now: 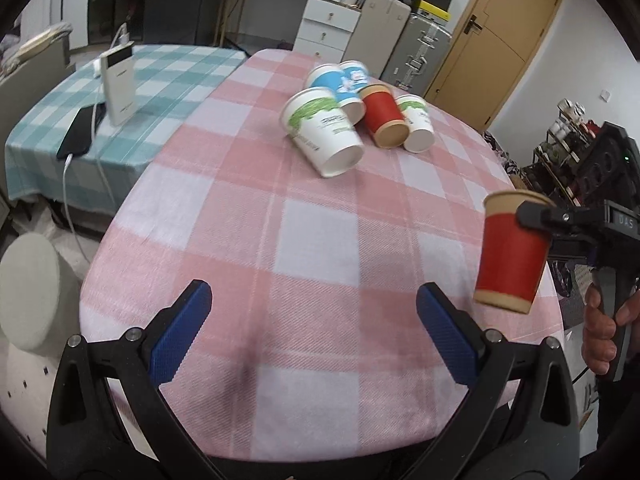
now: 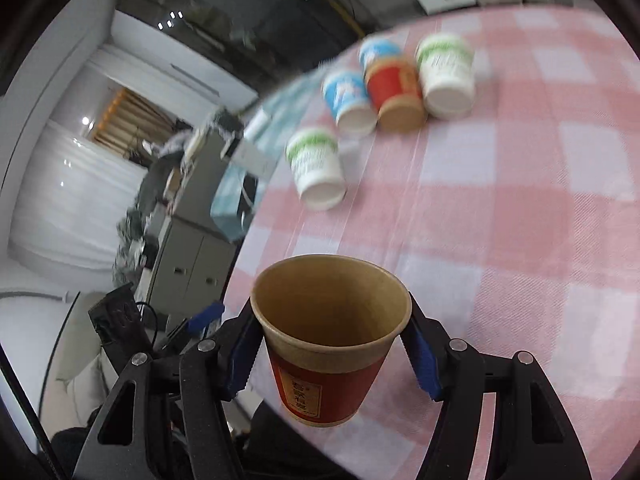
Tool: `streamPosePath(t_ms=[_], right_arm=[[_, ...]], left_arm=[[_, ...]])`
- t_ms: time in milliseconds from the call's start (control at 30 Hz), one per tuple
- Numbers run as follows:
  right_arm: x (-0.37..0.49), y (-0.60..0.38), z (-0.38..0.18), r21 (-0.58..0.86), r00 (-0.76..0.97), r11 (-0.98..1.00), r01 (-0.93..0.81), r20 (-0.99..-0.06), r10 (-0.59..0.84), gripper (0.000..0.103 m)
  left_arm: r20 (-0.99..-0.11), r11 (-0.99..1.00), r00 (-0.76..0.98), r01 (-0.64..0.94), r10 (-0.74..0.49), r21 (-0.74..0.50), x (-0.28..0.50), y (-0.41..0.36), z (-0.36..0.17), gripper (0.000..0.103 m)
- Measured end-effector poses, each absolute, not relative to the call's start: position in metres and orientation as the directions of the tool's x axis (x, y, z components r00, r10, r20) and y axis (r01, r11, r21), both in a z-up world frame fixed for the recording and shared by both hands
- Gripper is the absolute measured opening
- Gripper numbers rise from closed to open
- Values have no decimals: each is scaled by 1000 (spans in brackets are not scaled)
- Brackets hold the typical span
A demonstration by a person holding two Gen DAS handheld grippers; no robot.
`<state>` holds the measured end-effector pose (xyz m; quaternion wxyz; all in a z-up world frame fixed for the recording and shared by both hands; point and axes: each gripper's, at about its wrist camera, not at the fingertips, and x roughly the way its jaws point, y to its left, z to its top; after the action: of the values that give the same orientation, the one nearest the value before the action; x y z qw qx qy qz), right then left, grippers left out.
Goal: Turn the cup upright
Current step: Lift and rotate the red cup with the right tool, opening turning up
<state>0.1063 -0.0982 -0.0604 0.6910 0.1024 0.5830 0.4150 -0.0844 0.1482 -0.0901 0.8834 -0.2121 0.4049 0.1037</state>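
Step in hand, by my read: flip is basically done, cup is mouth-up in the air and only the set-down is left. The red paper cup with brown kraft rim [image 2: 334, 344] is held by the right gripper [image 2: 336, 350], its blue-padded fingers [image 2: 424, 364] clamped on either side just under the rim, so jaws are part closed to cup width, not fully shut. Seen from the left wrist cam, same cup [image 1: 512, 256] hangs clear above the pink-and-white checked tabletop [image 1: 304, 240], near its right edge, base not touching the cloth. It's close to upright w/ a slight tilt. A hand [image 1: 600, 328] grips the right tool's handle.

Next move calls for: lower straight down onto a bare patch of tabletop, level the base first so it lands flat, then release and back off w/o dragging the rim. A light paper cup could tip if the pads drag it on release.

Left gripper [image 1: 312, 336] is spread wide, blue pads well apart, nothing between them, hovering over the near part of the tabletop.

Further back lie five more paper cups on their sides in a cluster: green-and-white cup [image 1: 322, 132] nearest, second red cup [image 1: 384, 118], a blue-and-white one [image 1: 336, 86]; the rest sit tight beside these. Prob. next in line, but that's a guess.
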Motion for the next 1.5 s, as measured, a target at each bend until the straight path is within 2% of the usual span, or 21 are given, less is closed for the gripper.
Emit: streamPosePath(t_ms=[167, 233, 433, 667, 867, 1500], right_arm=[[112, -136, -34, 468, 235, 693, -548, -709, 665, 66], [111, -142, -28, 380, 339, 724, -576, -695, 634, 66], [107, -142, -36, 233, 491, 756, -611, -637, 594, 66], [102, -132, -72, 207, 498, 763, -613, -648, 576, 66], [96, -130, -91, 213, 487, 766, -606, -662, 569, 66], [52, -119, -101, 106, 451, 725, -680, -720, 528, 68]], left_arm=[[-749, 906, 662, -311, -10, -287, -45, 127, -79, 102], [-756, 897, 651, -297, -59, -326, -26, 121, -82, 102], [-778, 905, 624, -288, -71, -314, 14, 94, -90, 102], [-811, 921, 581, -282, -60, -270, 38, 76, -102, 102], [-825, 913, 561, -295, -73, -282, 52, 80, -111, 102], [-808, 924, 586, -270, -67, -273, 52, 74, -93, 102]])
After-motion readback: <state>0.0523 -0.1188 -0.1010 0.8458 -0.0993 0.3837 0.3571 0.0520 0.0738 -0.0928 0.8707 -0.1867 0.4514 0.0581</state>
